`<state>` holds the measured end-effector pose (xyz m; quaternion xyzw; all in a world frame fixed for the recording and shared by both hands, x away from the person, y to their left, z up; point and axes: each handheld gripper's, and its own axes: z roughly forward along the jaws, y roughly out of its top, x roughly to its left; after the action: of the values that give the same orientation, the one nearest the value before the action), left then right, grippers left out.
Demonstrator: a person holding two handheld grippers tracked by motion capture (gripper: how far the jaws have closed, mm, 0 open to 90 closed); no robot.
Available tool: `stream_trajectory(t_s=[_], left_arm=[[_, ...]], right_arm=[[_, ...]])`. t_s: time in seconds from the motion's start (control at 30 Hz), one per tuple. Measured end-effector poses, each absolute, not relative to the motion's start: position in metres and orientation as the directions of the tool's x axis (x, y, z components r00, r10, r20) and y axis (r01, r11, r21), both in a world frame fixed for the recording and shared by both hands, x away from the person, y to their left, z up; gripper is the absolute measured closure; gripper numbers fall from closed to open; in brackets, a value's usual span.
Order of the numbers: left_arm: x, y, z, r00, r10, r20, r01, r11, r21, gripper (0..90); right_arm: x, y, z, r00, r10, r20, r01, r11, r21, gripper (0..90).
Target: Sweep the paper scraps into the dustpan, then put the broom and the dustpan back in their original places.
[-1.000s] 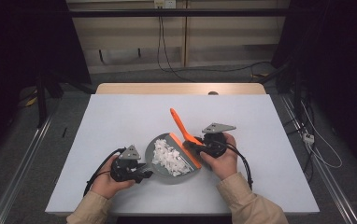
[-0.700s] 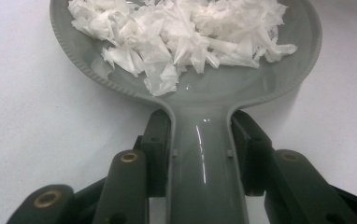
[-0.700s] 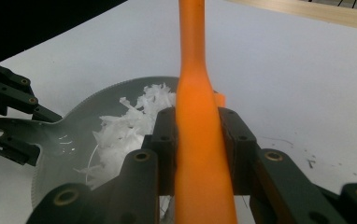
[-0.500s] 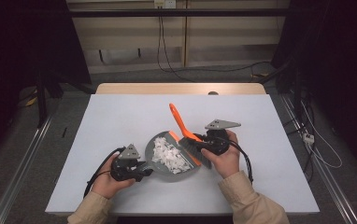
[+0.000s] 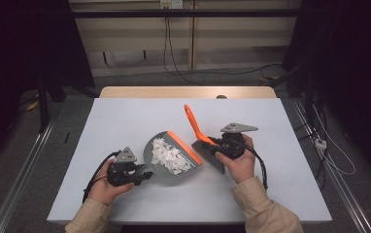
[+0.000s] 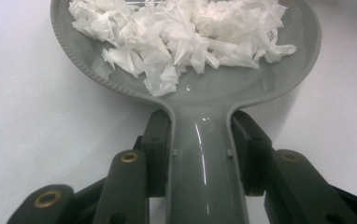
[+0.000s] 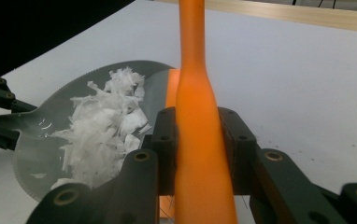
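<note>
- Since the frame a second ago, the orange plastic hand brush with grey bristles (image 5: 202, 138) has swung more upright and its bristle head has come off the pan's edge; it now stands just to the right of the lip, tip of the handle pointing away from the person.
- The grey plastic dustpan with an orange front lip (image 5: 171, 156) lies in much the same place on the white bench (image 5: 125, 116), near its front middle, and the heap of white shredded paper scraps (image 5: 170, 155) stays inside it.
- The left gripper (image 5: 137, 175) has its jaws clamped on the dustpan's grey handle, seen closely in the left gripper view (image 6: 202, 158).
- The right gripper (image 5: 218, 148) has its jaws closed around the brush's orange handle (image 7: 199, 140).
- No brand, label or writing can be read anywhere.
- Count: one dustpan, one brush, one heap of scraps, two grippers, two hands.
</note>
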<state>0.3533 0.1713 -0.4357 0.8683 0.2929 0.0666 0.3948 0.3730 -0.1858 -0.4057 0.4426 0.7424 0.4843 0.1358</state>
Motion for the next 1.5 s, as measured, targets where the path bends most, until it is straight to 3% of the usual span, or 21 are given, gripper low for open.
stream_trajectory(t_s=[0.7, 1.5], left_arm=[[0.355, 0.198, -0.43, 0.782, 0.613, -0.117, 0.478, -0.468, 0.743, 62.7], [0.363, 0.222, -0.43, 0.652, 0.744, -0.147, 0.565, -0.348, 0.748, 62.6]], right_arm=[[0.369, -0.237, -0.398, -0.443, 0.879, 0.177, 0.513, 0.087, 0.854, 71.3], [0.362, -0.281, -0.397, -0.333, 0.927, 0.17, 0.503, 0.022, 0.864, 71.2]])
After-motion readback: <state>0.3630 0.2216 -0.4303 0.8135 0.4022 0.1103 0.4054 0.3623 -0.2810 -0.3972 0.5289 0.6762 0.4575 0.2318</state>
